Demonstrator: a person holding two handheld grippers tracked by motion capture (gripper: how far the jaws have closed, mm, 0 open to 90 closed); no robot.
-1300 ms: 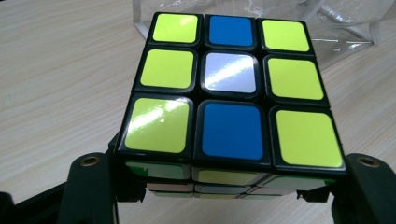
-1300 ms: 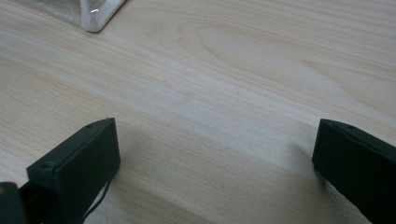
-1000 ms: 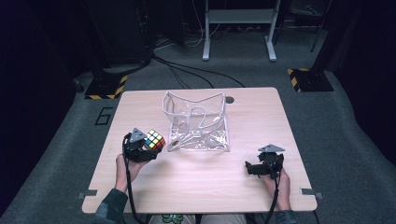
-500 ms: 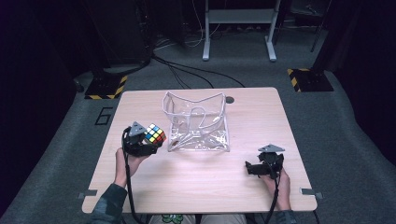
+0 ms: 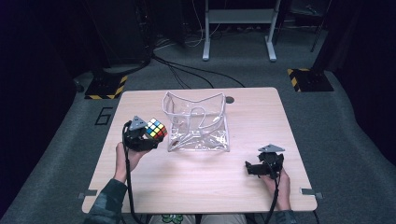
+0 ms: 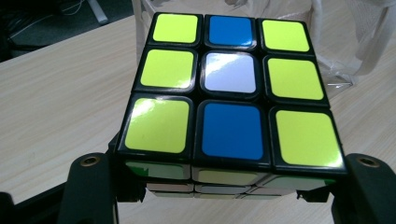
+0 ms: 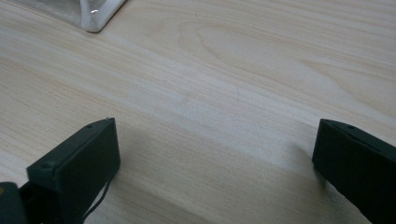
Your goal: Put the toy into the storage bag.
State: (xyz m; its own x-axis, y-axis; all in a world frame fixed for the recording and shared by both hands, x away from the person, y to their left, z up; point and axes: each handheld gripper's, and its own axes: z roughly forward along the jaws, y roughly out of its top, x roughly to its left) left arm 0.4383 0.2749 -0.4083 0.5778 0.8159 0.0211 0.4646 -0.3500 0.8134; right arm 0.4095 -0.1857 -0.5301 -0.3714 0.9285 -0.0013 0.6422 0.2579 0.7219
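High view shows the left tool (image 5: 148,136) clenched on the puzzle cube (image 5: 155,129), lifted off the tabletop (image 5: 201,172) near its left edge beside the clear bag (image 5: 198,123), likely its destination, while the right tool (image 5: 254,167) rests released near the right edge.

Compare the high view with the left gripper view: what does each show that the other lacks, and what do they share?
High view alone: the whole wooden table, the right tongs open over bare wood, the person's hands, and the grey floor with black-and-yellow striped blocks beyond.

Left gripper view alone: the cube's near face close up, six yellow stickers, two blue and a white centre, with a black jaw at each lower corner.

Both: the puzzle cube held in the left tongs, the clear plastic bag behind it, and the tabletop.
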